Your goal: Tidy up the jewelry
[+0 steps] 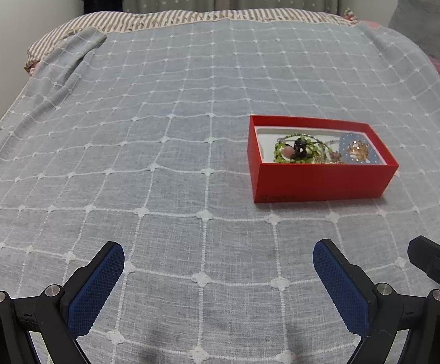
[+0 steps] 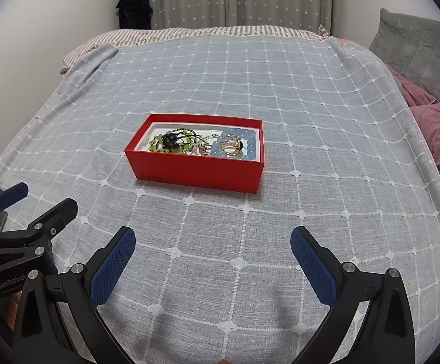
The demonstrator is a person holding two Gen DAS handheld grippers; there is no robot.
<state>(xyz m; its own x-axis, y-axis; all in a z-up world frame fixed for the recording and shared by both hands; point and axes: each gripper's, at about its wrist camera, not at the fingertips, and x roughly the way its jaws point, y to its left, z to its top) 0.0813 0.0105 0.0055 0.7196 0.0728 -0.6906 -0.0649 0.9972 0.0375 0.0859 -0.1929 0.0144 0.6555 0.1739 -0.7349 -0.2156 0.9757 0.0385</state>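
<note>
Two hand-held grippers hover low over a bed, both with jaws spread wide and holding nothing. The left hand-held gripper [image 1: 218, 261] and the right hand-held gripper [image 2: 213, 247] sit side by side near the bed's front edge, blue pads facing inward. Ahead of them, well apart from both, an open red box [image 2: 195, 168] rests on the grey-blue checked bedspread [image 1: 147, 115]. Inside it lie a green beaded bracelet [image 2: 162, 144], a pale blue beaded bracelet [image 2: 250, 148], and gold rings [image 2: 231, 147] within the blue one.
</note>
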